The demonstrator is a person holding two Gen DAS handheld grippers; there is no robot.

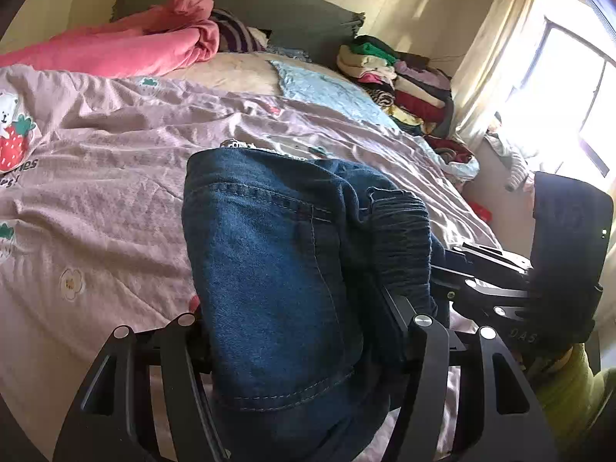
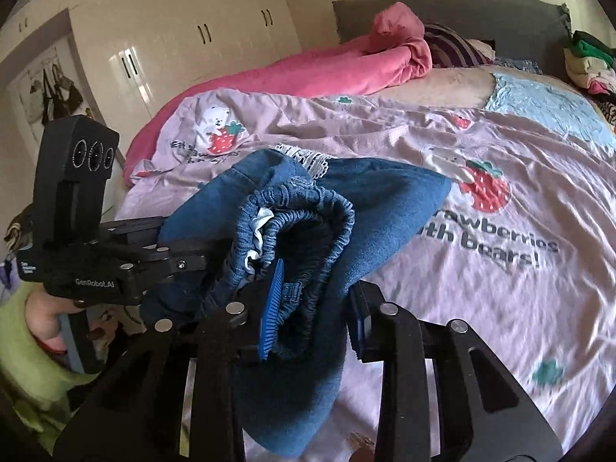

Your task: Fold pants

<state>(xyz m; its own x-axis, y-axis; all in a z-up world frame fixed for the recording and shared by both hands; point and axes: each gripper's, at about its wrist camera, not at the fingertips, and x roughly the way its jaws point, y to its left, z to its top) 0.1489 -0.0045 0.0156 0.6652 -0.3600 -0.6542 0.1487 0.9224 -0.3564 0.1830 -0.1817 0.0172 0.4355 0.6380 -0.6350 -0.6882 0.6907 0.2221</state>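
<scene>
Blue denim pants (image 1: 269, 238) hang in a bunch above the bed, held up by both grippers. In the left wrist view my left gripper (image 1: 300, 327) is shut on a thick fold of the denim by a back pocket. My right gripper (image 1: 442, 269) grips the gathered elastic waistband (image 1: 400, 231) just to its right. In the right wrist view my right gripper (image 2: 313, 315) is shut on that waistband (image 2: 308, 208), one ribbed blue pad (image 2: 273, 308) pressing the cloth. The pants (image 2: 385, 192) drape over it, and my left gripper (image 2: 208, 258) clamps them at the left.
Below lies a pink quilt (image 1: 115, 192) printed with strawberries and bears. A pink blanket (image 1: 127, 46) is bunched by the grey headboard (image 1: 269, 4). Stacked clothes (image 1: 396, 81) sit at the far right near a bright window (image 1: 569, 88). White wardrobes (image 2: 173, 30) stand left. A green sleeve (image 2: 23, 346) shows.
</scene>
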